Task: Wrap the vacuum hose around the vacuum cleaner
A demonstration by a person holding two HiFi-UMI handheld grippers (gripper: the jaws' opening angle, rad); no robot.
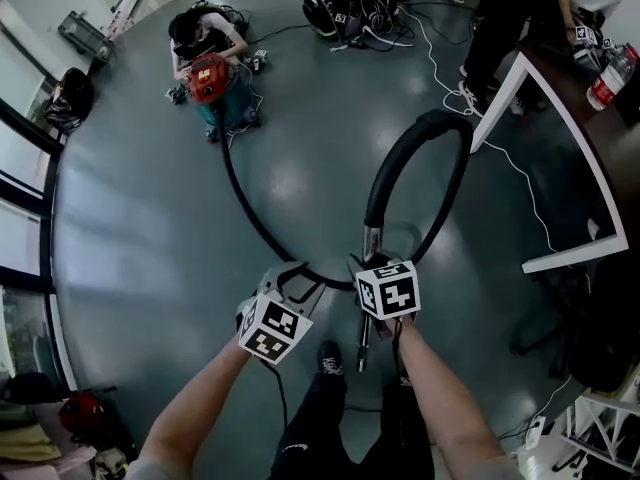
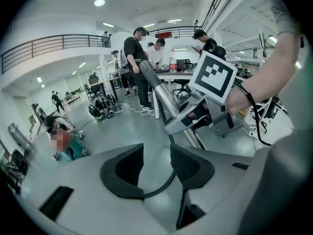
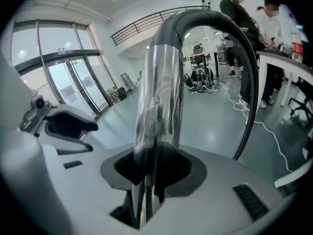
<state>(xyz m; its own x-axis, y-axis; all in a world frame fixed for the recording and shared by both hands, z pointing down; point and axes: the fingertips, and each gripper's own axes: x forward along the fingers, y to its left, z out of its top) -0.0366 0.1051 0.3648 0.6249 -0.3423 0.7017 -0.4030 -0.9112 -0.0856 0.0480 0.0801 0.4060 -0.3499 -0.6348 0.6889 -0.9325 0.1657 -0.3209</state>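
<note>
The red vacuum cleaner [image 1: 208, 76] stands far off on the grey floor. Its black hose [image 1: 245, 203] runs over the floor toward me, passes under my hands and arches up on the right to a shiny metal tube [image 1: 372, 240]. My right gripper [image 1: 370, 260] is shut on that tube [image 3: 159, 97], which rises straight out of the jaws, with the hose [image 3: 249, 82] curving down behind it. My left gripper [image 1: 290, 280] hangs just left of it, open [image 2: 156, 168]. Nothing sits between its pads; only a thin stretch of hose shows through the gap.
A person [image 1: 200, 33] crouches at the vacuum cleaner. A heap of black bags [image 1: 350, 8] lies at the back. A white-framed table [image 1: 560, 168] with a bottle [image 1: 610, 78] stands right, people beside it. A white cable [image 1: 500, 148] trails over the floor.
</note>
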